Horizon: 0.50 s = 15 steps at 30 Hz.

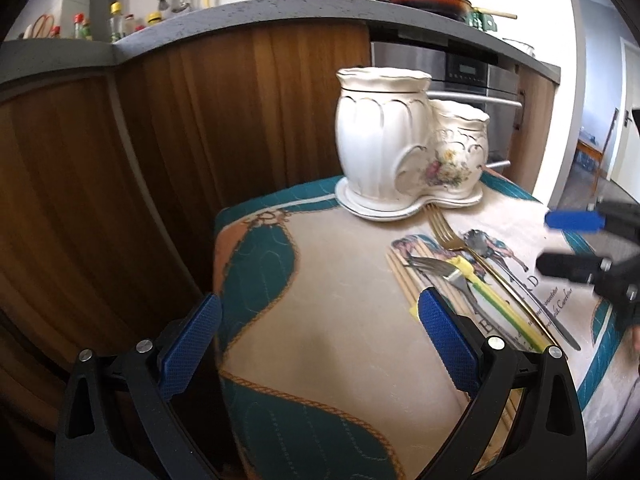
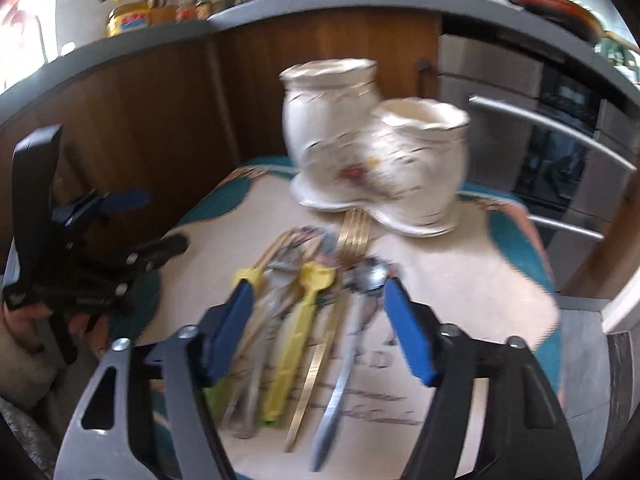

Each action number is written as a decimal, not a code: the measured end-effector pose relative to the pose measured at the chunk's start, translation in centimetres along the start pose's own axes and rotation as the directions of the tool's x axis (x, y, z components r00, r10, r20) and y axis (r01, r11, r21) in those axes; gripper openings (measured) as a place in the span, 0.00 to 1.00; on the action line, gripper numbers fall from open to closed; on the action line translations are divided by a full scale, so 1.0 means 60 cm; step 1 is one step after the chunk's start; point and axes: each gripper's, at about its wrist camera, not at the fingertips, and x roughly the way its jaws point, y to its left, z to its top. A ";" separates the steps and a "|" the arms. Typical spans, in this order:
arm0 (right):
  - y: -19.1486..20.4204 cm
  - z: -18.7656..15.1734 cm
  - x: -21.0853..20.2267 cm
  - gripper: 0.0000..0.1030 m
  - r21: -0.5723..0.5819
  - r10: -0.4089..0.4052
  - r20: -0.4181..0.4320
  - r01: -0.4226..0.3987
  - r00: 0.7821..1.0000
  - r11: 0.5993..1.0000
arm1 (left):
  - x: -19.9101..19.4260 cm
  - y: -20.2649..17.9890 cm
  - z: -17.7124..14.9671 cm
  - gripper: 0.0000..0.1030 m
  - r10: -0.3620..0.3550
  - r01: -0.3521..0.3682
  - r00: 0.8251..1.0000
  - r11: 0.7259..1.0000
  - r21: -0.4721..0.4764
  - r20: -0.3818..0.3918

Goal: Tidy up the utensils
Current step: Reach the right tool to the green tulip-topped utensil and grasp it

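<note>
A white ceramic double-pot utensil holder [image 1: 412, 140] [image 2: 372, 144] stands at the far side of a small table covered with a teal and beige cloth [image 1: 312, 320]. Utensils lie in front of it: a gold fork [image 1: 448, 228] [image 2: 352, 228], a silver fork [image 1: 440, 270], a yellow utensil [image 2: 296, 328] [image 1: 500, 304], wooden sticks [image 1: 404, 280] and a silver spoon [image 2: 360, 300]. My left gripper [image 1: 320, 332] is open and empty, left of the pile. My right gripper [image 2: 320, 328] is open, low over the pile, and also shows in the left wrist view [image 1: 568, 244].
Wooden cabinet fronts [image 1: 160, 140] and a grey countertop [image 1: 280, 8] with pans and bottles stand behind the table. A steel oven [image 2: 560, 160] is to the right. The left gripper shows at the left of the right wrist view [image 2: 136, 224].
</note>
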 end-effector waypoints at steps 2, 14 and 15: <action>0.020 0.000 0.014 0.51 -0.011 0.045 -0.037 -0.045 0.998 0.999 | -0.002 0.005 0.001 0.95 0.007 -0.007 1.000 1.000 -0.003 0.005; 0.093 -0.007 0.089 0.20 -0.083 0.074 -0.209 -0.093 0.975 0.992 | -0.011 0.019 0.001 0.95 0.007 -0.007 0.999 1.000 -0.021 0.031; 0.097 -0.008 0.095 0.19 -0.088 0.067 -0.219 -0.088 0.973 0.992 | -0.012 0.020 0.001 0.95 0.006 -0.005 0.999 1.000 -0.023 0.032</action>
